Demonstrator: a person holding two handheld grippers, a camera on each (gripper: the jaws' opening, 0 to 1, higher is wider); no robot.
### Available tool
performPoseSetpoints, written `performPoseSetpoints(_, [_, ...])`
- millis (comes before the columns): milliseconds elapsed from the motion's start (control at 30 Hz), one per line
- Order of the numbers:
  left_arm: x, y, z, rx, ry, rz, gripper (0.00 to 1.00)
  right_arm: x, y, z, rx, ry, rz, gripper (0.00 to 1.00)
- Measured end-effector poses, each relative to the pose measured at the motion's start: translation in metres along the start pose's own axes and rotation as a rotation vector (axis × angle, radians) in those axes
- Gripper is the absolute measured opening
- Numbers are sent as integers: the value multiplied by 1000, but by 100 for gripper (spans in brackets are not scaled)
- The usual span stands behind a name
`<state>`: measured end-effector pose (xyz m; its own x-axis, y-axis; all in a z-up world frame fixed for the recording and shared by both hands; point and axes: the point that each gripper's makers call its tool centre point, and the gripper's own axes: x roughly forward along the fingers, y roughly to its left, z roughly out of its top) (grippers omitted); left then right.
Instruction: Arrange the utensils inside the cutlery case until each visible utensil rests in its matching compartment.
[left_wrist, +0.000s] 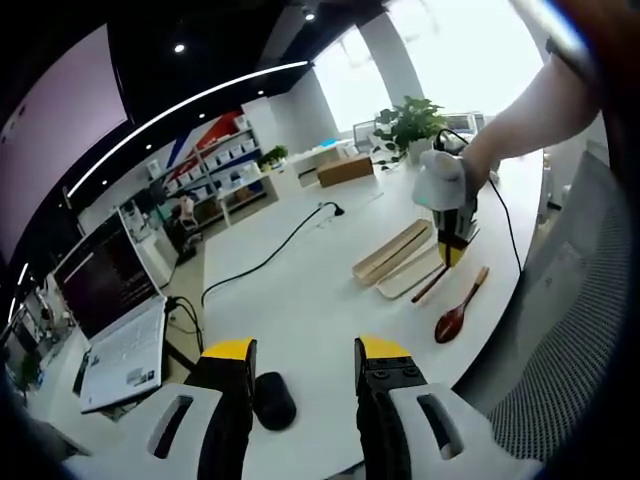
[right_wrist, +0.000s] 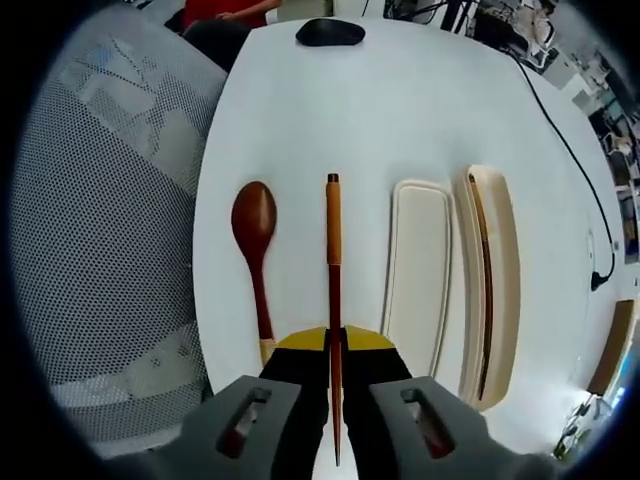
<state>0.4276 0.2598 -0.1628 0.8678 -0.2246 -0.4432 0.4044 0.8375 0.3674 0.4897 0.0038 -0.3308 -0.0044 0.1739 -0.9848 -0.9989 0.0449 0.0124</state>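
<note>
Pinching a single chopstick (right_wrist: 333, 290) between its yellow-tipped fingers (right_wrist: 300, 340), the right gripper (right_wrist: 334, 345) holds it lengthwise along its own axis, tip pointing away, which keeps the stick parallel to the long slot it has to drop into. From the left gripper view the same gripper (left_wrist: 452, 238) hangs over the utensils with the chopstick slanting below it. The cutlery case (right_wrist: 492, 280) lies open on the white worktop (right_wrist: 400, 110), just to the right of its separate lid (right_wrist: 420, 270); a second chopstick (right_wrist: 484, 300) already rests in the case's narrow channel, so the held one probably belongs beside it. The wooden spoon (right_wrist: 256, 250) lies on the worktop on the far side of the held stick from the case, not yet stowed. The left gripper (left_wrist: 300, 375) waits well back with fingers spread and nothing between them, near a black mouse (left_wrist: 273, 400) and a laptop (left_wrist: 115, 310).
</note>
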Motion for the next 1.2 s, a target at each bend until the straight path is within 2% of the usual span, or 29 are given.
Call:
performPoseSetpoints(700, [0, 1, 0, 0, -1, 3, 39, -14, -25, -1, 6, -10, -54, 0])
performPoseSetpoints(1200, [-1, 2, -1, -7, 0, 4, 39, -21, -44, -3, -18, 20, -110, 0])
